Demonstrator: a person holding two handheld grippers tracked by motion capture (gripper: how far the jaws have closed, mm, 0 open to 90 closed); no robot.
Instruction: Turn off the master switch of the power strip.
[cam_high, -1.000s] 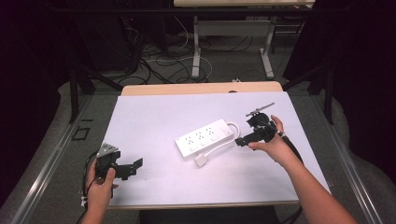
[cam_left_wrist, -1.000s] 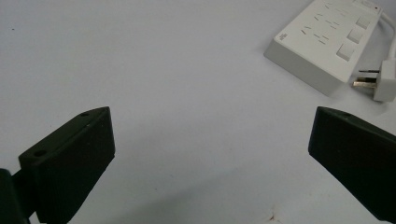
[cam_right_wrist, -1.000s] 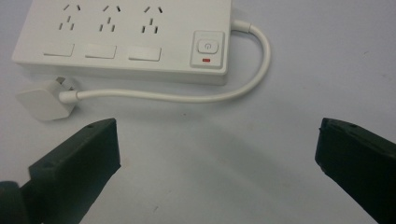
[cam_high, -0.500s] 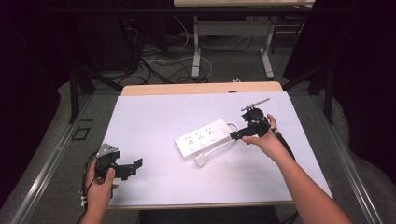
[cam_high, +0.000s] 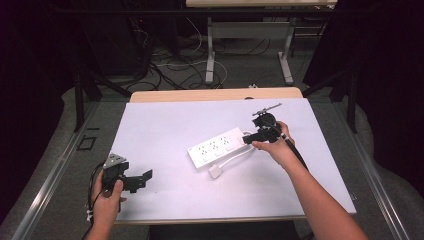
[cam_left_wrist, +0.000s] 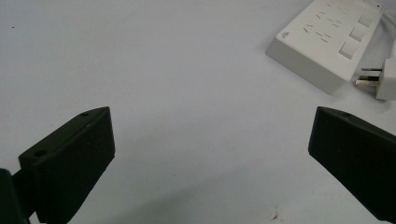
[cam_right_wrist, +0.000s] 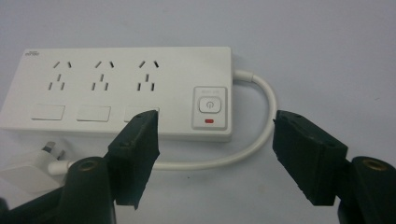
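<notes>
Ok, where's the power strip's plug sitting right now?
In the high view the plug lies on the white table, just in front of the power strip near the middle, left of the right gripper.

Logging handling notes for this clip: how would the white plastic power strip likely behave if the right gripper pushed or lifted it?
The white plastic power strip looks rigid and lies flat, so it would probably slide, not tip. Its bendy white cable and plug would likely trail behind. The open right gripper may slip on the smooth casing.
</notes>
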